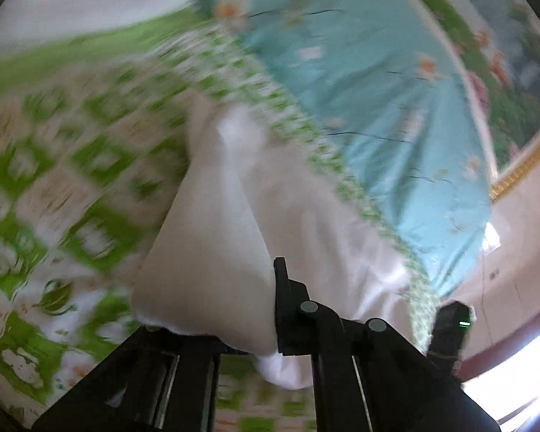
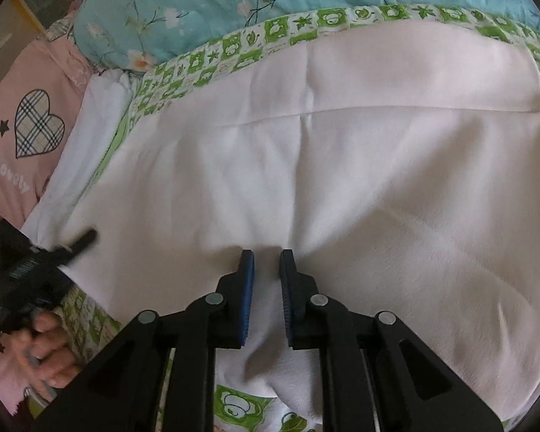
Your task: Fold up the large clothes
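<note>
Both wrist cameras are looking steeply down, close over the white garment (image 2: 306,165) on the bed (image 2: 234,46), which both views share.

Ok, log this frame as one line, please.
left gripper: shut on white garment | right gripper: open, garment edge between fingers | bedsheet beneath

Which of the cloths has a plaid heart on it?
The pink cloth at the far left; the white garment is plain, the blue quilt flowered, the green sheet checked.
</note>
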`<action>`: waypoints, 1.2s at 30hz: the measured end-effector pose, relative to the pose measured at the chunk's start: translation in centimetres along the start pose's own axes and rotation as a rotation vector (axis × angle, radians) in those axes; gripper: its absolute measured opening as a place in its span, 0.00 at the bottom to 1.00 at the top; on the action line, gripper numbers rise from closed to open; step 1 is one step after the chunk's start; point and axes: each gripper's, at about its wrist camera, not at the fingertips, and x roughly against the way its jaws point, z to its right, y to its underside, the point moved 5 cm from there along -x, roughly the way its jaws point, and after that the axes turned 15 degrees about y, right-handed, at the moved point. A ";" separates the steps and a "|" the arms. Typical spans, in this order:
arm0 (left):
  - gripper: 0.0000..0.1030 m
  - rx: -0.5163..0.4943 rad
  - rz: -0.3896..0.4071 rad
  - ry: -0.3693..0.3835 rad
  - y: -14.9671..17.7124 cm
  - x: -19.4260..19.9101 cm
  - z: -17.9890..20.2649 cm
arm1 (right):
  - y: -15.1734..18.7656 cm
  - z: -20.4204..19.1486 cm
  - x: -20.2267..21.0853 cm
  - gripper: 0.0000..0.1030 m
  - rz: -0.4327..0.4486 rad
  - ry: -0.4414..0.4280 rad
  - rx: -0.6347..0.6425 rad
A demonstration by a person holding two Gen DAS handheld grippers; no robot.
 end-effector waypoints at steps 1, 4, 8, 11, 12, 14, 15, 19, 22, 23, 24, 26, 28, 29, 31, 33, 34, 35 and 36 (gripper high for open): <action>0.06 -0.038 0.000 0.020 -0.2 0.0 1.7 | 0.0 0.0 0.0 0.13 0.000 0.000 0.003; 0.06 -0.150 -0.031 0.087 -0.2 -1.1 7.1 | 0.0 0.4 -0.1 0.13 -0.011 -0.032 -0.028; 0.06 -0.312 -0.130 0.167 2.2 -5.2 14.3 | 0.0 1.0 -0.3 0.13 -0.033 -0.095 -0.071; 0.06 -0.416 -0.239 0.190 5.6 -9.3 17.4 | 0.1 3.7 0.3 0.14 -0.092 -0.258 -0.218; 0.06 -0.446 -0.278 0.184 6.8 -10.6 17.8 | 0.0 6.0 1.2 0.14 -0.084 -0.313 -0.314; 0.06 -0.490 -0.345 0.161 9.3 -13.1 17.7 | -0.2 11.2 3.4 0.18 0.001 -0.359 -0.470; 0.06 -0.514 -0.383 0.135 10.8 -14.7 17.3 | -0.3 14.1 4.5 0.19 0.042 -0.380 -0.549; 0.06 -0.536 -0.476 0.047 14.7 -18.3 14.5 | -0.1 20.1 6.0 0.39 0.075 -0.404 -0.671; 0.06 -0.553 -0.464 0.036 15.4 -18.4 13.8 | -1.0 19.4 6.2 0.54 0.076 -0.400 -0.609; 0.06 -0.563 -0.459 0.038 15.4 -18.1 14.0 | -1.4 19.0 6.1 0.59 0.074 -0.395 -0.585; 0.06 -0.567 -0.455 0.042 15.4 -17.9 14.2 | -1.9 18.3 6.1 0.64 0.075 -0.390 -0.553; 0.06 -0.581 -0.447 0.052 15.3 -17.5 14.6 | -3.1 16.6 5.5 0.72 0.066 -0.364 -0.491; 0.06 -0.606 -0.440 0.058 15.3 -17.1 15.2 | -4.1 15.6 4.5 0.72 0.040 -0.320 -0.440; 0.06 -0.611 -0.437 0.060 15.3 -16.9 15.3 | -4.7 15.0 3.7 0.72 0.021 -0.310 -0.426; 0.06 -0.618 -0.439 0.059 15.5 -16.8 15.7 | -5.8 14.1 1.8 0.71 -0.028 -0.300 -0.408; 0.06 -0.635 -0.439 0.053 15.6 -16.5 16.3 | -6.6 13.1 1.0 0.13 -0.038 -0.315 -0.383; 0.06 -0.641 -0.435 0.058 15.4 -16.9 17.1 | -6.9 12.8 1.0 0.09 -0.044 -0.298 -0.374; 0.06 -0.646 -0.427 0.075 15.2 -16.7 17.9 | -7.0 12.8 1.7 0.07 -0.033 -0.291 -0.368; 0.06 -0.651 -0.420 0.102 15.2 -16.3 18.9 | -7.3 12.8 3.3 0.07 0.013 -0.293 -0.350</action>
